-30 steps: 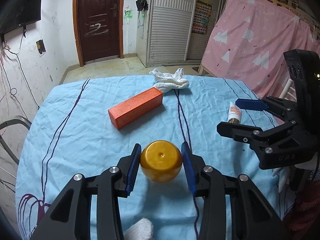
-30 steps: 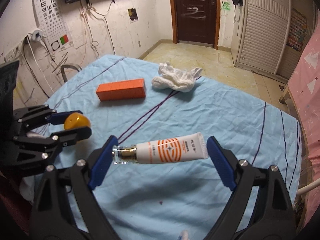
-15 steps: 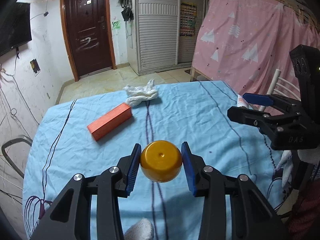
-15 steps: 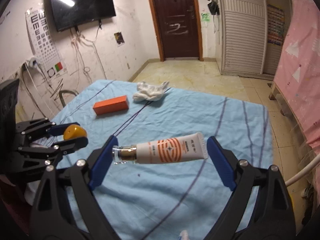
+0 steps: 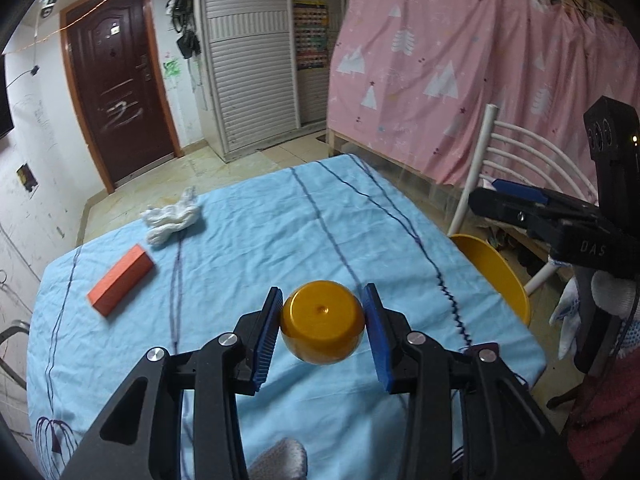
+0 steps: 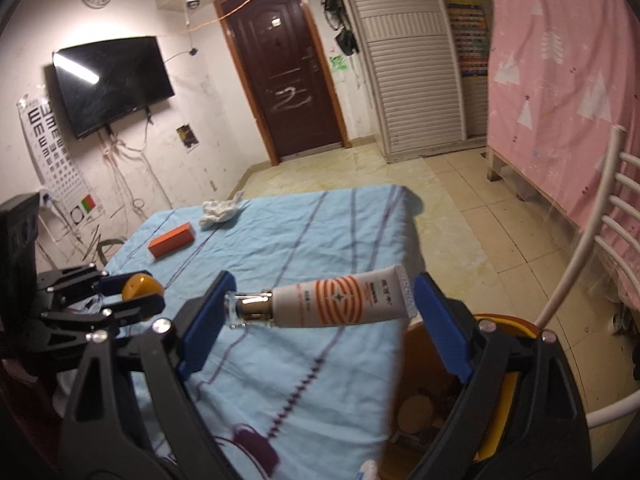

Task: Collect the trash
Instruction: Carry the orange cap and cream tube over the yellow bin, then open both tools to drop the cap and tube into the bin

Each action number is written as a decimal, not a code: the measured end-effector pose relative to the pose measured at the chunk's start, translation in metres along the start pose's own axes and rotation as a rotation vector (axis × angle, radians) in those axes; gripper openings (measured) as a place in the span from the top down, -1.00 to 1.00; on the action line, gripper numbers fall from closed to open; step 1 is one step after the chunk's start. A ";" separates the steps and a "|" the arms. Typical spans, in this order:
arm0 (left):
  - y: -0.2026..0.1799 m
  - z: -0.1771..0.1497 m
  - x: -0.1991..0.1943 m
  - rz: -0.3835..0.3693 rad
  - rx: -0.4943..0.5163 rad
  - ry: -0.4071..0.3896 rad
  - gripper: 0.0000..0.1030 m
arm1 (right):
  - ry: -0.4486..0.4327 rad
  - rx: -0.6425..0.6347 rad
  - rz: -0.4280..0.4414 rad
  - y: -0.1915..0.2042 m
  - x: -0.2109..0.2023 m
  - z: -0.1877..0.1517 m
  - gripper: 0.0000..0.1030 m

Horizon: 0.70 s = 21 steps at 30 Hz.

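Observation:
My left gripper [image 5: 322, 326] is shut on an orange round cap [image 5: 322, 327] and holds it above the blue tablecloth [image 5: 260, 240]. My right gripper [image 6: 322, 308] is shut lengthwise on a white tube with orange rings [image 6: 340, 303], carried past the table's right edge above a yellow bin [image 6: 504, 322]. In the left wrist view that bin [image 5: 494, 276] stands beside the table, under the right gripper [image 5: 516, 200]. An orange box [image 5: 120, 280] and a crumpled white tissue [image 5: 172, 220] lie on the far left of the table.
A white metal chair [image 5: 516, 156] stands right of the bin in front of a pink curtain [image 5: 460, 60]. A dark door [image 6: 288, 80] and a wall television [image 6: 112, 80] are at the far wall. Trash lies inside the bin [image 6: 420, 412].
Both grippers have swung to the right with their loads. The table has slid left in both views, and the yellow bin and white chair have come into sight.

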State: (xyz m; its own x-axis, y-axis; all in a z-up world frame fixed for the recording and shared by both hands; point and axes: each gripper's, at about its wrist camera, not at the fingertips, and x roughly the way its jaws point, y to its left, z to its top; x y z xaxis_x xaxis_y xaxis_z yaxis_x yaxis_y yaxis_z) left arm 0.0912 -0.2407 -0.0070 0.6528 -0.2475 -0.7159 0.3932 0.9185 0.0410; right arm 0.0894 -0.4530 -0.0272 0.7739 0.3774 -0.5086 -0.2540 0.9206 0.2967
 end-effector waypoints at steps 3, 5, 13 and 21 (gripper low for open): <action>-0.021 0.005 0.004 -0.031 0.033 -0.002 0.39 | -0.027 0.039 -0.024 -0.019 -0.012 -0.005 -0.69; -0.036 0.010 0.006 -0.054 0.054 -0.008 0.39 | -0.042 0.071 -0.045 -0.035 -0.020 -0.008 -0.69; -0.093 0.033 0.025 -0.214 0.083 -0.068 0.39 | -0.064 0.178 -0.106 -0.087 -0.034 -0.027 -0.69; -0.141 0.051 0.054 -0.331 0.119 -0.105 0.38 | -0.095 0.273 -0.128 -0.126 -0.042 -0.040 -0.69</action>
State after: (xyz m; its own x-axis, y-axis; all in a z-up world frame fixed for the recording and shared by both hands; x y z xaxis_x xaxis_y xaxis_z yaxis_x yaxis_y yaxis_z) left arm 0.1043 -0.3993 -0.0155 0.5381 -0.5612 -0.6288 0.6630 0.7425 -0.0953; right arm 0.0659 -0.5813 -0.0753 0.8437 0.2369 -0.4818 0.0043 0.8944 0.4472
